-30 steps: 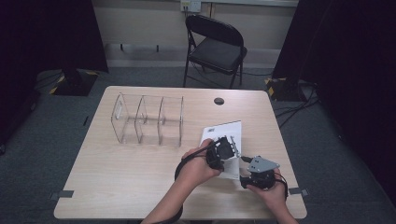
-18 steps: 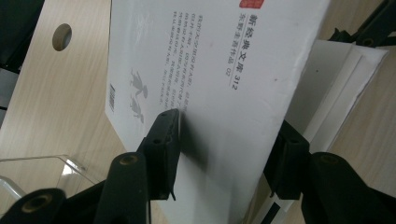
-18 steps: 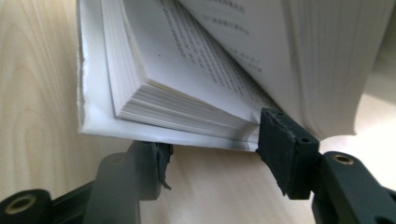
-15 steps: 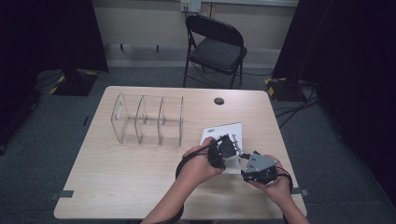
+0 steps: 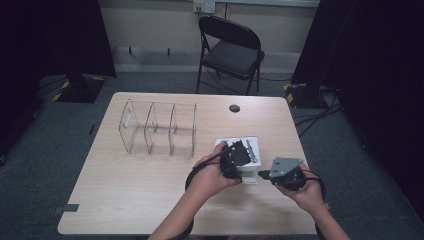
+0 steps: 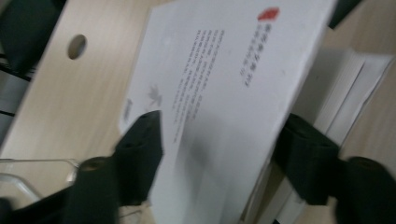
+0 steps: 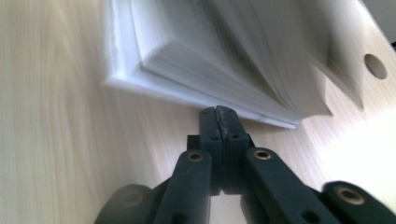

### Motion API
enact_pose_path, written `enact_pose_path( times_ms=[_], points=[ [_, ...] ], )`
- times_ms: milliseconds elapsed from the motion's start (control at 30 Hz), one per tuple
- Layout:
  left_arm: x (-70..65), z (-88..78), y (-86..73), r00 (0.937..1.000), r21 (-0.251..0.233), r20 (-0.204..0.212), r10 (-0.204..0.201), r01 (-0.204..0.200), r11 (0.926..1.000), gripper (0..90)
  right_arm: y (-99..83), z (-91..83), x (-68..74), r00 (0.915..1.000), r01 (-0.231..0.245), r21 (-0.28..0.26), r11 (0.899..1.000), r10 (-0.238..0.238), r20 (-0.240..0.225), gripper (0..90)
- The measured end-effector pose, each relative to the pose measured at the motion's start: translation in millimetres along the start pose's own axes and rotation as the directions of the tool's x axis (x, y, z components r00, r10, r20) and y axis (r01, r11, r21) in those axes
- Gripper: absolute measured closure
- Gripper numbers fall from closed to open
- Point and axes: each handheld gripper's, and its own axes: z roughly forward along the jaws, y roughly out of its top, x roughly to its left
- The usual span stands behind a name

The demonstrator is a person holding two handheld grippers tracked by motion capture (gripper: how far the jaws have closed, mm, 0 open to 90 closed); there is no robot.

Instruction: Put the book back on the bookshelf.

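Observation:
A white book (image 5: 252, 146) lies at the table's right middle. My left gripper (image 5: 237, 153) is over it, and its jaws have just been opening. In the left gripper view the lifted white cover (image 6: 233, 93), with small print and a red mark, lies between the parted jaws of the left gripper (image 6: 222, 158), which do not press on it. My right gripper (image 5: 261, 174) hovers just right of the book. Its jaws have just been closing. The right gripper (image 7: 219, 112) is now shut with nothing seen between its fingers, tips at the book's (image 7: 210, 51) lower edge.
A clear three-bay organizer (image 5: 157, 127) stands left of the book. A round cable hole (image 5: 234, 108) sits near the far edge of the table (image 5: 125, 190). A black folding chair (image 5: 232, 50) stands beyond it. Dark curtains hang on both sides.
My right hand has risen off the table and come closer to the book's right edge. The left hand has stayed on the book.

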Motion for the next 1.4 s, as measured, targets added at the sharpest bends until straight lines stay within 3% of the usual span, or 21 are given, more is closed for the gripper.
enact_pose_path(
  times_ms=[33,67,100,133,167,200,267,300,367,400,433,467,633,767,900,1033,1100,1200,1267,1300,1400],
  points=[
    [-2.2,4.9,-3.0,0.9967,0.021,0.080,-0.009,0.007,0.9998,32.9,0.1,-2.5,-2.7,0.9999,0.003,-0.004,1.000,-0.003,0.013,90.0],
    [-6.0,7.3,-3.5,0.9944,0.037,0.098,0.040,-0.044,0.9983,56.2,3.4,-6.3,-4.7,0.9998,0.014,-0.029,0.999,-0.013,0.012,89.9],
    [-10.6,11.7,-4.8,0.9962,0.079,0.064,0.059,-0.064,0.9948,57.6,6.0,-7.9,-5.6,0.9998,0.019,-0.050,0.999,-0.019,-0.003,89.9],
    [-9.1,10.0,-6.2,0.9968,0.031,0.067,0.045,-0.047,0.9984,60.1,9.2,-8.8,-4.1,0.9996,0.028,-0.055,0.998,-0.028,-0.006,89.6],
    [-7.6,7.1,-7.7,0.9974,-0.007,0.067,0.024,-0.024,0.9997,69.4,9.3,-6.5,-2.7,0.9991,0.040,-0.029,0.999,-0.040,-0.010,89.3],
    [-7.4,4.7,-9.3,0.9989,-0.037,0.043,0.015,-0.014,0.9992,74.2,6.3,-2.6,-0.5,0.9989,0.040,-0.004,0.999,-0.040,-0.022,87.1],
    [-7.9,3.8,-13.1,0.9998,-0.059,0.017,0.010,-0.009,0.9982,68.0,-3.7,5.6,3.8,0.9996,0.017,0.019,1.000,-0.016,-0.025,83.0],
    [-7.5,7.1,-17.2,0.9986,-0.051,0.053,-0.003,0.005,0.9987,66.5,-10.0,11.2,6.9,0.9990,-0.004,0.025,1.000,0.005,-0.044,79.7],
    [-11.3,14.5,-24.2,0.9984,-0.043,0.049,0.029,-0.027,0.9987,59.5,-22.4,24.8,13.6,0.9963,-0.041,0.030,0.999,0.043,-0.075,71.3],
    [-12.2,17.9,-27.0,0.9982,-0.040,0.054,0.026,-0.024,0.9989,52.6,-29.2,33.3,18.7,0.9942,-0.059,0.042,0.997,0.063,-0.088,66.4],
    [-13.0,23.2,-30.7,0.9978,-0.030,0.066,-0.004,0.006,0.9995,48.8,-32.8,37.7,21.6,0.9935,-0.072,0.054,0.996,0.076,-0.084,61.4],
    [-12.6,29.3,-34.6,0.9977,-0.017,0.067,-0.002,0.003,0.9998,45.2,-37.0,43.6,24.2,0.9924,-0.088,0.057,0.994,0.092,-0.081,56.3],
    [-13.2,48.6,-44.1,0.9983,-0.027,0.058,-0.002,0.004,0.9996,34.1,-54.9,52.3,19.4,0.9619,-0.267,0.028,0.963,0.269,-0.051,49.4],
    [-11.4,59.0,-44.3,0.9986,-0.044,0.052,-0.007,0.009,0.9990,31.6,-57.6,50.3,9.1,0.9460,-0.322,-0.010,0.947,0.321,-0.045,49.1],
    [-9.6,68.0,-42.2,0.9974,-0.053,0.066,-0.028,0.031,0.9981,27.2,-49.8,57.2,4.1,0.9459,-0.323,-0.006,0.946,0.322,-0.036,49.4],
    [-6.6,76.2,-40.8,0.9967,-0.041,0.079,-0.020,0.023,0.9989,22.9,-45.3,67.0,-0.6,0.9382,-0.343,0.005,0.939,0.342,-0.051,51.9],
    [-6.8,81.0,-40.9,0.9966,-0.051,0.080,-0.020,0.024,0.9984,24.9,-44.8,70.6,-1.6,0.9416,-0.334,0.019,0.943,0.334,-0.042,52.3],
    [-7.9,85.7,-39.9,0.9984,-0.055,0.052,0.024,-0.022,0.9982,23.0,-45.9,71.7,-3.9,0.9362,-0.347,0.021,0.937,0.348,-0.049,53.0],
    [-8.6,87.2,-38.8,0.9982,-0.057,0.059,0.010,-0.006,0.9983,20.0,-47.6,71.7,-4.4,0.9319,-0.357,0.016,0.934,0.357,-0.065,53.8],
    [-10.1,88.0,-38.2,0.9986,-0.052,0.042,0.031,-0.029,0.9982,20.3,-48.2,71.7,-4.1,0.9291,-0.364,0.016,0.931,0.364,-0.066,54.6],
    [-16.6,90.1,-36.3,0.9951,-0.014,0.013,0.098,-0.098,0.9951,18.8,-45.3,68.9,-2.7,0.9379,-0.343,0.014,0.939,0.344,-0.048,57.2]
  ],
)
